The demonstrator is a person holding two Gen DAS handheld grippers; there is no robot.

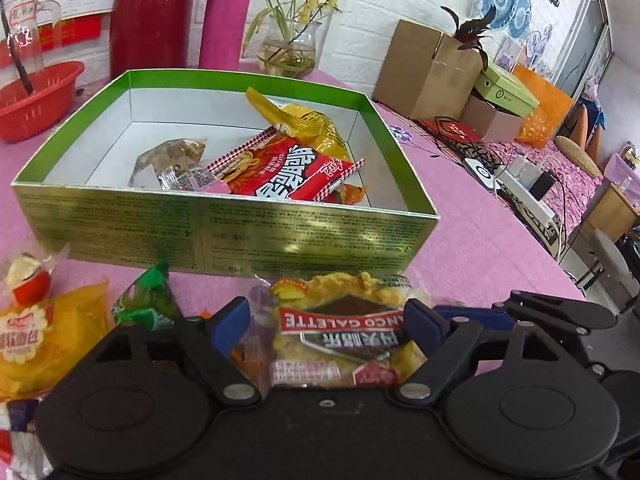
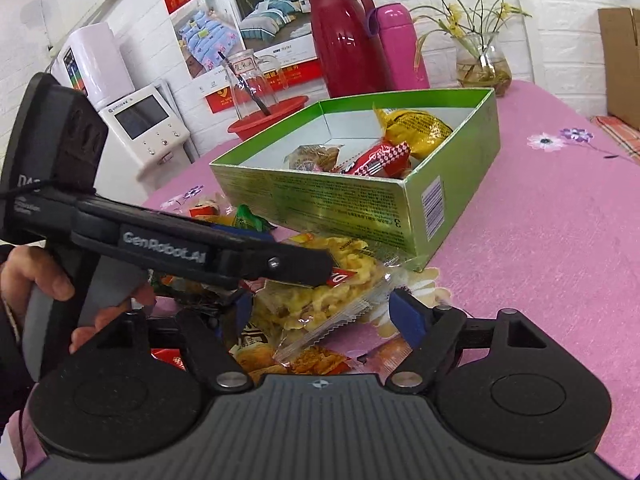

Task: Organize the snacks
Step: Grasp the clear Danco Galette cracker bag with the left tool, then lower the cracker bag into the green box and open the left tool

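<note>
The light, crinkly galette snack packet (image 1: 340, 328) lies on the pink surface (image 1: 460, 248) before the green box (image 1: 224, 236), gripped by the left hand-held gripper (image 1: 328, 320); hold its middle softly, since it breaks.

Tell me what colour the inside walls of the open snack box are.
White inside the shiny green cardboard box; only its rim and outside are green. The left wrist view shows it best.

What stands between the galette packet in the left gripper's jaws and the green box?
Only the near wall of the green box, right ahead of the galette packet; it must clear that. No other snack lies between.
</note>
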